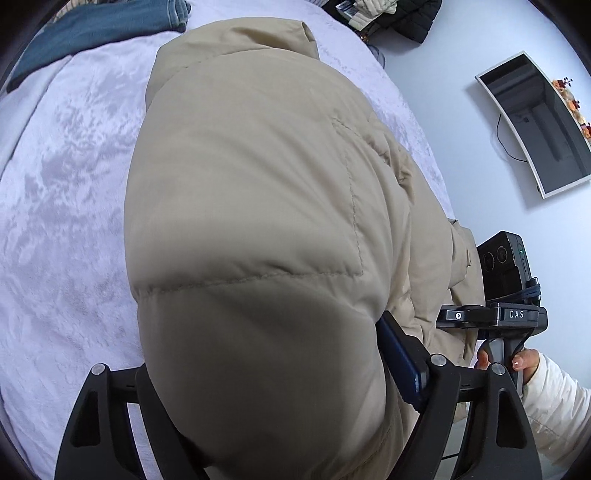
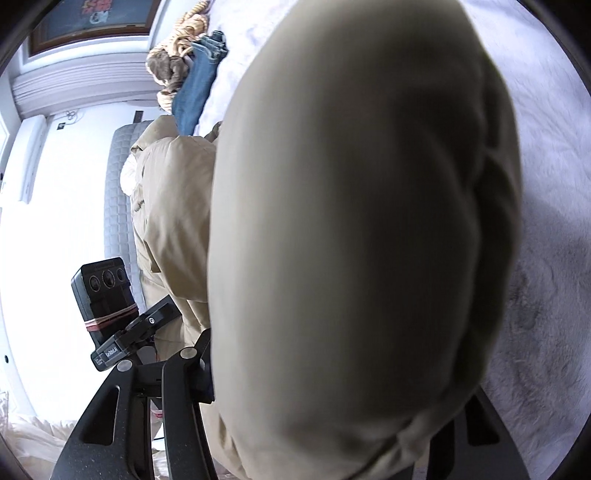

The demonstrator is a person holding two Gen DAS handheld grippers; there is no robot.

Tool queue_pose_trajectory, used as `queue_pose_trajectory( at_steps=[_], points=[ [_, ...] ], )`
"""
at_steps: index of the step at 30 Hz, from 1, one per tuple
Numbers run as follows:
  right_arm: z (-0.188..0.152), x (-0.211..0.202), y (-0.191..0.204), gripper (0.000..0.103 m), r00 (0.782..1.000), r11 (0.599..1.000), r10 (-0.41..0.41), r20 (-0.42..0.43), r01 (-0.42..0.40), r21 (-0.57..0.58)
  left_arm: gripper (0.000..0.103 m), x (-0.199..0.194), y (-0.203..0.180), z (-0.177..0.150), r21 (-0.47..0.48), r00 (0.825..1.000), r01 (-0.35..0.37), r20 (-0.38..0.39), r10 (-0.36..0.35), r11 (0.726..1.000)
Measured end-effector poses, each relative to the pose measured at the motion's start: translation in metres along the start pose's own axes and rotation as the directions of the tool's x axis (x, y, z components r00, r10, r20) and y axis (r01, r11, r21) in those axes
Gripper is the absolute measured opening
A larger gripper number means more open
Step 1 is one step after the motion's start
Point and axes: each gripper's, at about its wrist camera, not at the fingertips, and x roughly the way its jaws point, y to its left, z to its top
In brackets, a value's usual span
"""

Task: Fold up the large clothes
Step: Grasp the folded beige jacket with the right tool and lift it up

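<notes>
A beige puffer jacket (image 1: 251, 166) lies on a bed with a pale fleecy cover (image 1: 66, 184). A thick padded fold of it bulges up between the fingers of my left gripper (image 1: 266, 350). The blue pad (image 1: 400, 363) presses into its right side, and the left finger is half buried under the fabric. In the right wrist view the jacket (image 2: 351, 203) fills most of the picture. My right gripper (image 2: 340, 369) is shut on another puffy fold, its right finger largely hidden. A hand in a white sleeve (image 1: 554, 398) holds the right gripper's handle.
Blue jeans (image 1: 110, 29) lie at the far side of the bed, next to a tan knitted garment (image 2: 177, 55). Dark and light clothes (image 1: 399, 14) are piled at the back right. A framed dark screen (image 1: 535, 122) is beyond the bed. The grey quilted mattress edge (image 2: 118, 192) is at left.
</notes>
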Motion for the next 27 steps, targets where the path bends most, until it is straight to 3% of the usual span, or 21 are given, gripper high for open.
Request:
queue_pose_trajectory(
  at_steps=[8, 15, 21, 27],
  points=[
    [0.009, 0.033, 0.052, 0.058, 0.999, 0.999, -0.007, 0.048, 0.009, -0.039, 0.085, -0.042, 0.037, 0.031, 0.026, 0.999, 0.003, 0.043, -0.004, 1.0],
    [0.019, 0.08, 0.105, 0.058, 0.995, 0.998, -0.022, 0.092, 0.027, -0.054, 0.085, -0.087, 0.116, 0.059, 0.03, 0.998, 0.0, 0.058, -0.002, 1.0],
    [0.048, 0.14, 0.147, 0.058, 0.997, 0.996, -0.014, 0.075, 0.02, -0.084, 0.085, -0.112, 0.191, 0.088, -0.007, 0.993, -0.059, 0.103, 0.059, 0.998],
    [0.096, 0.194, 0.173, 0.058, 0.998, 0.991, -0.035, 0.046, 0.041, -0.131, 0.085, -0.1, 0.252, 0.109, -0.083, 0.984, -0.109, 0.132, 0.12, 0.991]
  ],
)
